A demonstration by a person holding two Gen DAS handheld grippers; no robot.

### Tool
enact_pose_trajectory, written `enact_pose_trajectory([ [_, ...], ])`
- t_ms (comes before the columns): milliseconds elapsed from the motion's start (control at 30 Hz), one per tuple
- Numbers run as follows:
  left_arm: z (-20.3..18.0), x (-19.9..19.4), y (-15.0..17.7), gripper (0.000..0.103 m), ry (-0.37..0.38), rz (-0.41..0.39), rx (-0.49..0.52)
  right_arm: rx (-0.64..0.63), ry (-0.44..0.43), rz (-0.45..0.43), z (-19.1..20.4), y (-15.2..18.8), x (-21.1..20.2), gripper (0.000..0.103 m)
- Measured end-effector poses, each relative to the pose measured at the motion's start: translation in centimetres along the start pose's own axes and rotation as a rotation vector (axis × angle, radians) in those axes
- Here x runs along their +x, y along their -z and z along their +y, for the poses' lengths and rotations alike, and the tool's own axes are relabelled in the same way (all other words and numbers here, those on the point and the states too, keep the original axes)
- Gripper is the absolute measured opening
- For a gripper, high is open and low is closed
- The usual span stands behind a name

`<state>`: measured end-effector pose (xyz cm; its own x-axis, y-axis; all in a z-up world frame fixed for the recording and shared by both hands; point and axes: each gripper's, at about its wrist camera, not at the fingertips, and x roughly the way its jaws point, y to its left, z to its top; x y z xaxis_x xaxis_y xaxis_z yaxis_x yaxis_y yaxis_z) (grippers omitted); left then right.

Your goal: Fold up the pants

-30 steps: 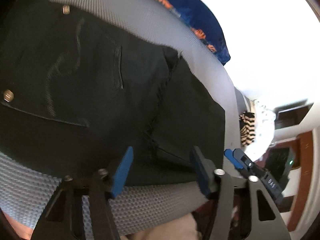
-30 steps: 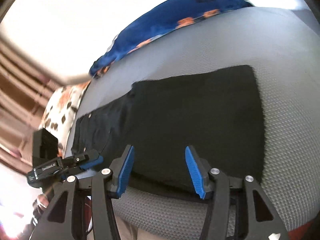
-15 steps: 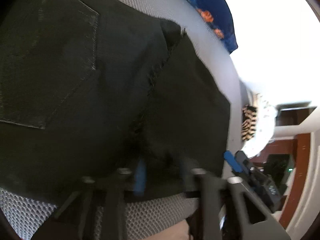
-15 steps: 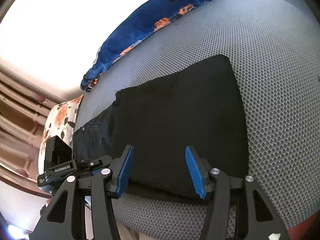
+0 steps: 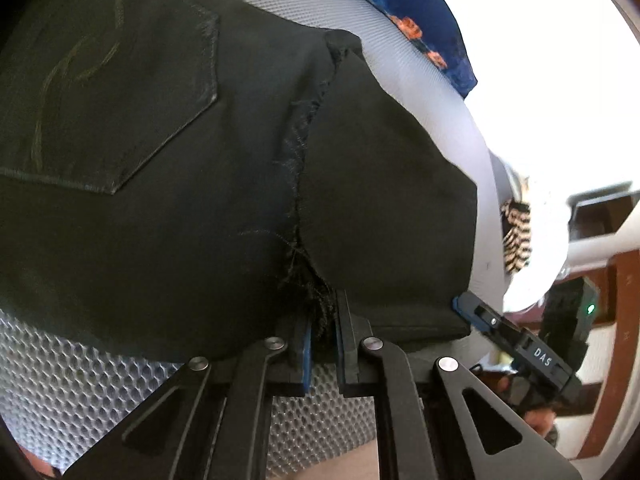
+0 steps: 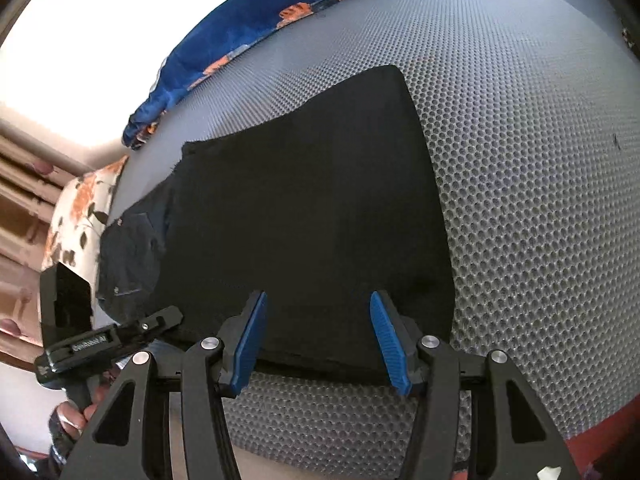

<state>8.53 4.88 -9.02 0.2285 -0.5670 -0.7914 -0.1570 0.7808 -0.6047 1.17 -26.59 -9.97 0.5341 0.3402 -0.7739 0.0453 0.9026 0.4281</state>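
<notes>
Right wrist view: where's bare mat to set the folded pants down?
Bare grey mat lies right of the pants, and a strip runs between them and the blue blanket. Crowded left, by the left gripper.

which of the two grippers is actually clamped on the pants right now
The left gripper: its blue pads are pinched together on the frayed near edge of the black pants. The right gripper stands wide open over the folded leg, gripping nothing.
</notes>
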Motion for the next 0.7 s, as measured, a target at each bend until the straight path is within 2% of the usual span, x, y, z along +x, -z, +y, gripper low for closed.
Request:
enact_pose_trajectory([
  [133, -2.0, -1.3, -0.2, 0.024, -0.109, -0.050, 0.125, -0.074, 0.045, 0.014, 1.5, -0.3, -0.1, 0.052],
  [233, -3.2, -2.9, -0.5, 0.027, -0.163, -0.120, 0.227, -0.113, 0.061, -0.038, 2.2, -1.0, -1.0, 0.052],
  [367, -5.7, -3.0, -2.7, 0.032, -0.158, -0.222, 0.344, -0.196, 0.153, -0.125, 3.0, -3.8, -1.3, 0.051],
  [400, -6.2, -2.7, -3.3, 0.033, -0.156, -0.241, 0.367, -0.202, 0.155, -0.134, 2.9, -4.5, -1.0, 0.046],
  [433, -6.5, -2.3, -4.0, 0.033, -0.154, -0.249, 0.382, -0.206, 0.158, -0.142, 2.9, -5.3, -0.6, 0.040],
  [467, -6.8, -1.7, -4.8, 0.033, -0.154, -0.251, 0.391, -0.208, 0.170, -0.144, 2.7, -5.8, -0.3, 0.038],
  [700, -6.9, 3.6, -10.4, 0.033, -0.181, -0.194, 0.392, -0.238, 0.271, -0.132, 2.1, -9.6, 3.1, 0.034],
])
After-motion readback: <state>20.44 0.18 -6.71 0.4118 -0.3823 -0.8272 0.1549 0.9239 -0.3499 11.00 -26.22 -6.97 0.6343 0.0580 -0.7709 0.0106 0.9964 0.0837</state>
